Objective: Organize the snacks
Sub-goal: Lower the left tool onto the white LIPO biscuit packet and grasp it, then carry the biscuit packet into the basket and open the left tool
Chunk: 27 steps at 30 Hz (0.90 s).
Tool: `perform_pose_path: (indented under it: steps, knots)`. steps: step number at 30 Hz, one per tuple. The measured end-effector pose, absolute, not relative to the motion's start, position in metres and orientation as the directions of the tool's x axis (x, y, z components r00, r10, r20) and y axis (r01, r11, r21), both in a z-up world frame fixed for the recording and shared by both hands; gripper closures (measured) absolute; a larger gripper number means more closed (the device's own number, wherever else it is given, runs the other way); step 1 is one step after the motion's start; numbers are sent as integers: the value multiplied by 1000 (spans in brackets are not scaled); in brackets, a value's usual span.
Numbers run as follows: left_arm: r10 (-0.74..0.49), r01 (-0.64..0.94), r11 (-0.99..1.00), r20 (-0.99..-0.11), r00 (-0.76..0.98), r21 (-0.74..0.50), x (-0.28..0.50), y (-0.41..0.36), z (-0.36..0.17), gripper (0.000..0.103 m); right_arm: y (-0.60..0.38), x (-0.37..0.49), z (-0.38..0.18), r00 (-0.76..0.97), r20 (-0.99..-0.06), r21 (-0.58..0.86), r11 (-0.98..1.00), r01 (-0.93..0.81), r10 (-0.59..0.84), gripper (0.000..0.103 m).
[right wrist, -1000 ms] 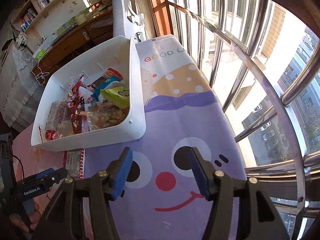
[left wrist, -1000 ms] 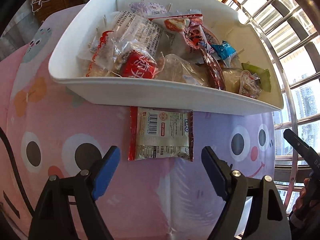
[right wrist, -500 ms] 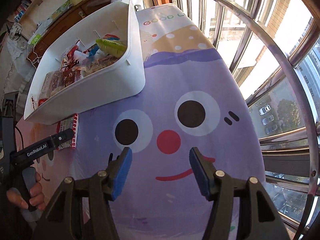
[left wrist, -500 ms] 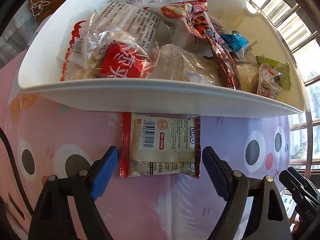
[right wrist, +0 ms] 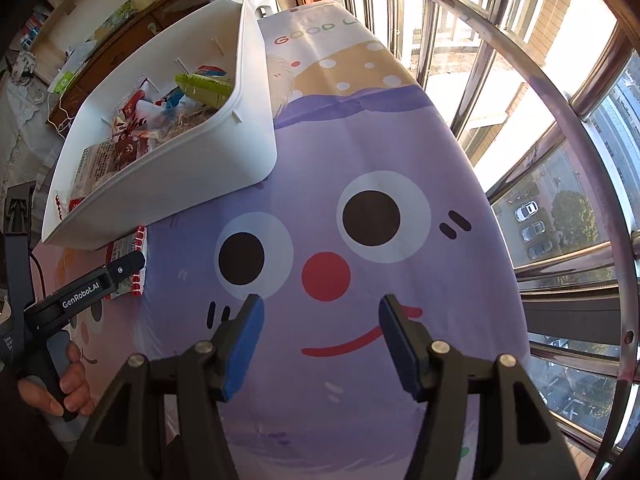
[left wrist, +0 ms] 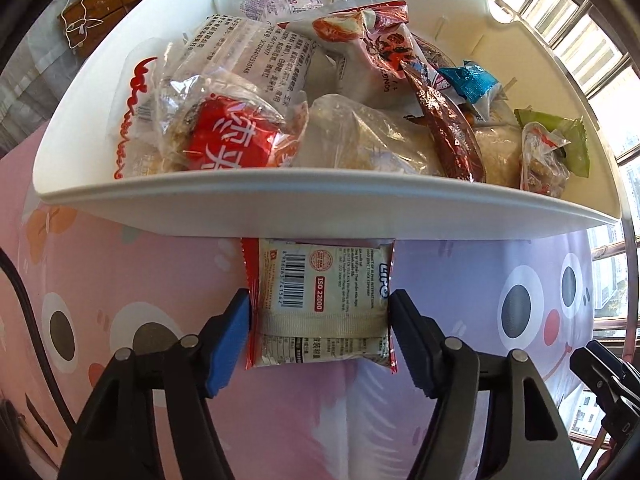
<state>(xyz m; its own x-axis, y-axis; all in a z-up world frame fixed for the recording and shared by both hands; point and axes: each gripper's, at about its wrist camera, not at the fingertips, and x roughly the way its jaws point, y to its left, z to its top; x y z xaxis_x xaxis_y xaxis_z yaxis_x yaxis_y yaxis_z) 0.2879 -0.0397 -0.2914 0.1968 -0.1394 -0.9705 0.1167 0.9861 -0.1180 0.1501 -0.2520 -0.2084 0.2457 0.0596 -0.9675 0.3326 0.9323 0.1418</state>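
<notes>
Left gripper [left wrist: 319, 312], seen from its own camera: the fingers [left wrist: 230, 332] have just been closing and now pinch the red-edged snack packet [left wrist: 320, 300] by its two side edges. The packet lies flat on the cartoon-printed cloth [left wrist: 132, 280] of the worktop, its far end tucked under the near wall of the white bin [left wrist: 320, 208], which is heaped with wrapped snacks [left wrist: 224, 140]. Right gripper [right wrist: 320, 320], well to the right of the bin: fingers spread, nothing between them, poised over the purple cartoon face [right wrist: 326, 276].
</notes>
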Motion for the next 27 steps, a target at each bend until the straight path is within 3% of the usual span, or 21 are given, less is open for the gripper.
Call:
perform_pose_path:
  steps: [8,19,27]
  knots:
    - [-141,131,985,-964,227,-113,275,-41,-284,50,-246,153,-206,249,-966,144,940,308,66,43]
    - [-140,116,986,-962,233,-116,259,-32,-275,52,-241,148,-200,258,-963,150,949,279,76,43]
    - [-144,98,988,-958,247,-123,244,-21,-237,52,-235,143,-203,243,-966,156,953,259,92,43]
